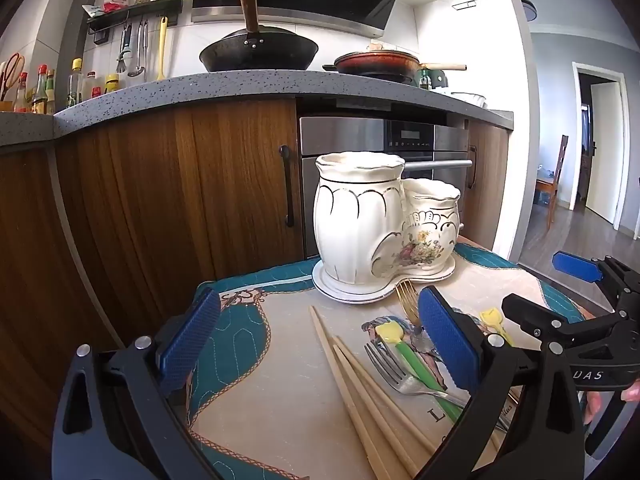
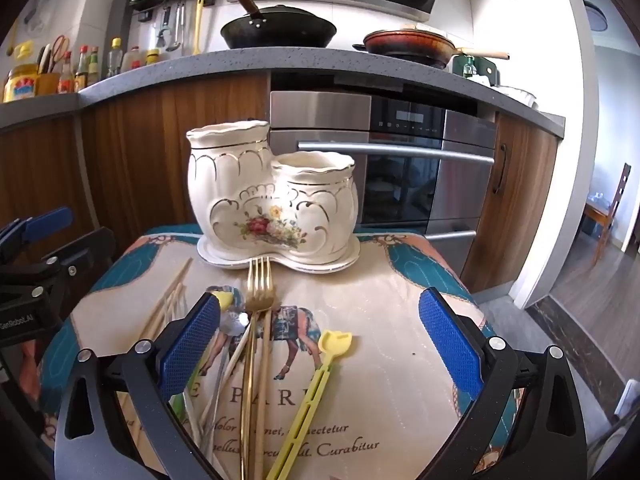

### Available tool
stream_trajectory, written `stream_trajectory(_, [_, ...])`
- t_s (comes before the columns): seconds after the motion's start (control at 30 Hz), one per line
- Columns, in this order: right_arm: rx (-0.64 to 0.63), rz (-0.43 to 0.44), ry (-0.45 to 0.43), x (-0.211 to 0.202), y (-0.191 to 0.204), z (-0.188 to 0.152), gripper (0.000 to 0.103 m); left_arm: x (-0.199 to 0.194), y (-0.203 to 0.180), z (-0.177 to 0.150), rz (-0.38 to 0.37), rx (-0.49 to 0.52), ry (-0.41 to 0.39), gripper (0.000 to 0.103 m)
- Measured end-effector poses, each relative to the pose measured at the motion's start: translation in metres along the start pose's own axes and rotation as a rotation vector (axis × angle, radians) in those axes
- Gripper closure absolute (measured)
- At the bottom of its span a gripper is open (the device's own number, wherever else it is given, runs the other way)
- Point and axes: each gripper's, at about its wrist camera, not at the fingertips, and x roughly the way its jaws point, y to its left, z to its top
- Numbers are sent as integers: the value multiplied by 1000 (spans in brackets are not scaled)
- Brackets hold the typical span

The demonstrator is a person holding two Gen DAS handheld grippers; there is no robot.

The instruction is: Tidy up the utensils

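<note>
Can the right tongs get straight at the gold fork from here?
Probably yes. The right tongs are open and the gold fork lies uncovered just ahead between them, nearer the left finger, with chopsticks close alongside, so they may get pinched too.

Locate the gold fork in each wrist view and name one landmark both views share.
Left wrist: the gold fork lies right of centre, tines toward the holder's tray, its handle hidden behind the left tool's right finger.
Right wrist: the gold fork lies centre-left, tines touching the tray.
Shared landmark: the white ceramic utensil holder.
</note>
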Motion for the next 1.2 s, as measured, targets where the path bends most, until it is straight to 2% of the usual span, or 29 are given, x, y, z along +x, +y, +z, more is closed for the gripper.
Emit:
stream_trajectory(0.6, [0, -4, 0, 2, 1, 0, 4, -2, 9, -2, 6, -8, 0, 5])
stream_trajectory(1.2, [-1, -13, 0, -2, -2, 0, 4, 3, 1, -3, 11, 10, 9, 5])
